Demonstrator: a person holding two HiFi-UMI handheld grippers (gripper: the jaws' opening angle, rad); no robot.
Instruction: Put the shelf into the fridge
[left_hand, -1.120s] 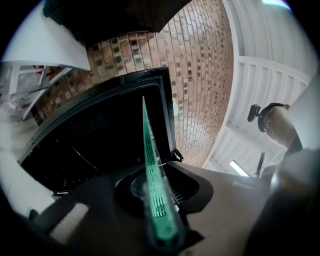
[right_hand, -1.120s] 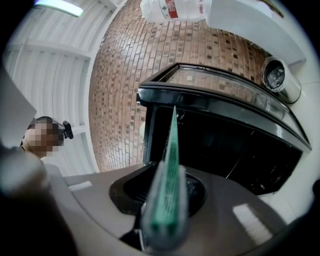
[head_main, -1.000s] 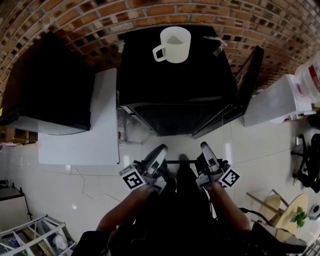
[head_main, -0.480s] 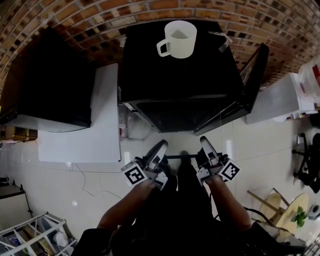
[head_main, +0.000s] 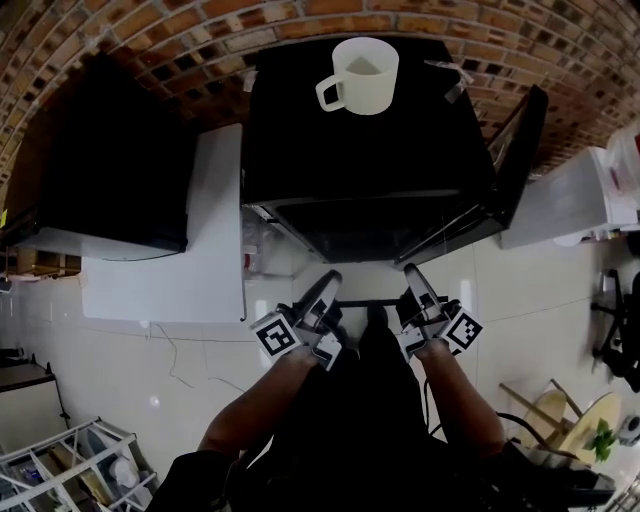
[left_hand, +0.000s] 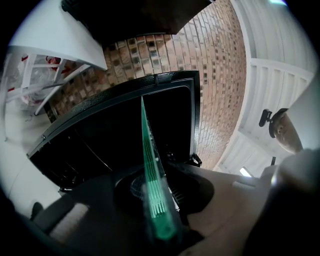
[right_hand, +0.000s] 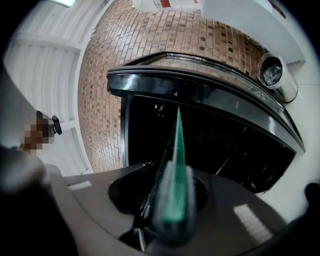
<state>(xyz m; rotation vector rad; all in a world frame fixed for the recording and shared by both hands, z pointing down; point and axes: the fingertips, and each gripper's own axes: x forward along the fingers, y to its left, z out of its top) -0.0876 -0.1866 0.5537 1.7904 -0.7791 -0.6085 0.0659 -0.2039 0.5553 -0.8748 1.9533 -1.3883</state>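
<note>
The shelf (head_main: 365, 301), a glass pane with a green edge, is held level between the two tongs just in front of the open fridge (head_main: 365, 150), low over the tiled floor; it has not yet been put inside. It is gripped at both ends, most likely so that it stays flat and can be slid straight in. The left tongs (head_main: 328, 292) are closed to a narrow gap on the pane's left edge, which is seen edge-on between the jaws in the left gripper view. The right tongs (head_main: 413, 283) are clamped in the same way on the right edge. The fridge door (head_main: 512, 150) is swung wide to the right, so the opening is left clear for the pane. The inside is dark, and no food or bottles can be made out there. A white mug (head_main: 362, 75) is set on top of the fridge, and nothing is seen in it.
</note>
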